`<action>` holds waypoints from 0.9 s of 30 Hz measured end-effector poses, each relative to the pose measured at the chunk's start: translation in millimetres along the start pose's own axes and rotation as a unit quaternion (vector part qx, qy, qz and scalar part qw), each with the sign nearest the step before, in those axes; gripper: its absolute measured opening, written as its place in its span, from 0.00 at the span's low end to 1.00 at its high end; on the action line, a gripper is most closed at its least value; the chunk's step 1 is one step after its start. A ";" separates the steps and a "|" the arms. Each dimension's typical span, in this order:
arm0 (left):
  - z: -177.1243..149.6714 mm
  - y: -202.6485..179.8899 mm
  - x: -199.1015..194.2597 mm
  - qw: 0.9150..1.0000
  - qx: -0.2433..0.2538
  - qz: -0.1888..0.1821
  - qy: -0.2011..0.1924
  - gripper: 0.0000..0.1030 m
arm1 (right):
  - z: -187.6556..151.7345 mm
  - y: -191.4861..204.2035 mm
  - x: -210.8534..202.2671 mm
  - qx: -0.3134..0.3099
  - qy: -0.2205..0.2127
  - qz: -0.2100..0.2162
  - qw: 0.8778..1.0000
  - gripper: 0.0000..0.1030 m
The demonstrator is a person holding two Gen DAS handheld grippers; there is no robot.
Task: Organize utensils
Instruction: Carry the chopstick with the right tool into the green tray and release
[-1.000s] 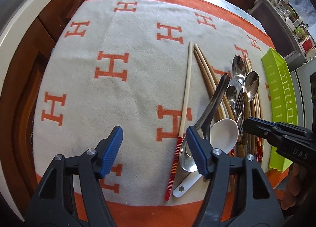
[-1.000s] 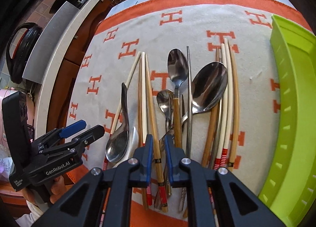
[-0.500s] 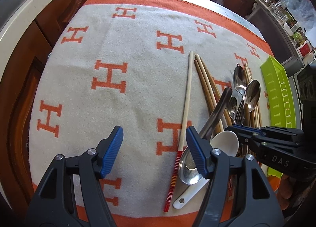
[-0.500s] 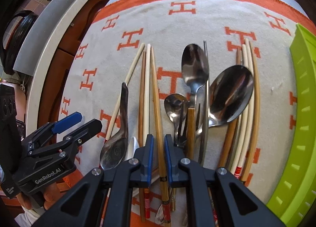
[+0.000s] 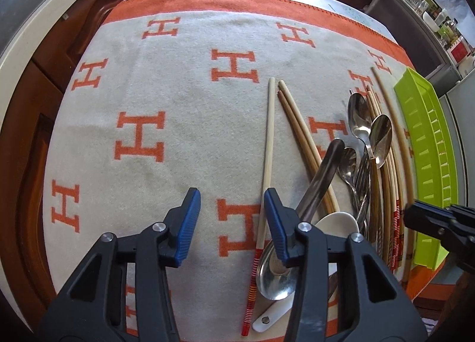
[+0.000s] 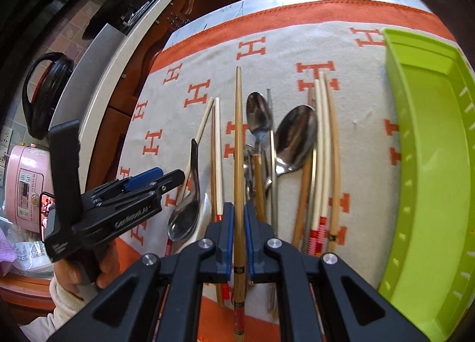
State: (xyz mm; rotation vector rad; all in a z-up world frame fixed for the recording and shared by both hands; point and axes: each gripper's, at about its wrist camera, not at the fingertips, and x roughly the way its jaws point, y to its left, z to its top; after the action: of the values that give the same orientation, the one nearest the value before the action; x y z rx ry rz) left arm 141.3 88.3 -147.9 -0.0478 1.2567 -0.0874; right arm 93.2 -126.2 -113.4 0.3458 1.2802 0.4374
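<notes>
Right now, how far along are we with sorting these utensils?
Barely started. The green tray looks empty as far as it shows. In hand: the right gripper is shut on one brown chopstick. The left gripper is open, holding nothing. Spoons and remaining chopsticks lie piled on the cloth.

A cloth (image 5: 184, 104) covers the table. The utensils lie in a heap on its right part: chopsticks (image 6: 325, 146), metal spoons (image 6: 294, 137) and a ceramic spoon (image 5: 332, 223) overlapping. The tray (image 6: 430, 163) sits on the cloth just right of the heap. One chopstick (image 6: 238, 140) runs between the right gripper's (image 6: 238, 223) fingers, above the heap.
</notes>
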 end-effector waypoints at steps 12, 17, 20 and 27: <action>-2.9 -7.9 4.9 1.000 0.013 0.022 0.005 0.37 | -21.6 -13.6 -17.5 0.000 -0.017 -0.008 1.000 0.06; -1.6 -6.6 3.1 1.000 0.003 0.024 0.003 0.03 | -26.6 -19.8 -22.9 0.008 -0.024 0.000 1.000 0.06; -2.4 -1.8 -2.0 1.000 -0.018 0.025 0.005 0.03 | -28.1 -25.2 -32.8 0.013 -0.034 0.001 0.999 0.06; -5.1 -16.1 -69.6 0.999 -0.023 -0.018 -0.036 0.03 | -33.4 -55.1 -73.4 0.035 -0.078 -0.018 0.996 0.06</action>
State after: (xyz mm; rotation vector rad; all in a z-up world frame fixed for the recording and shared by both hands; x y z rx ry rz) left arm 114.6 78.8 -82.2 -0.1114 1.1858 -0.0871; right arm 51.1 -210.2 -86.9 0.4065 1.1488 0.3285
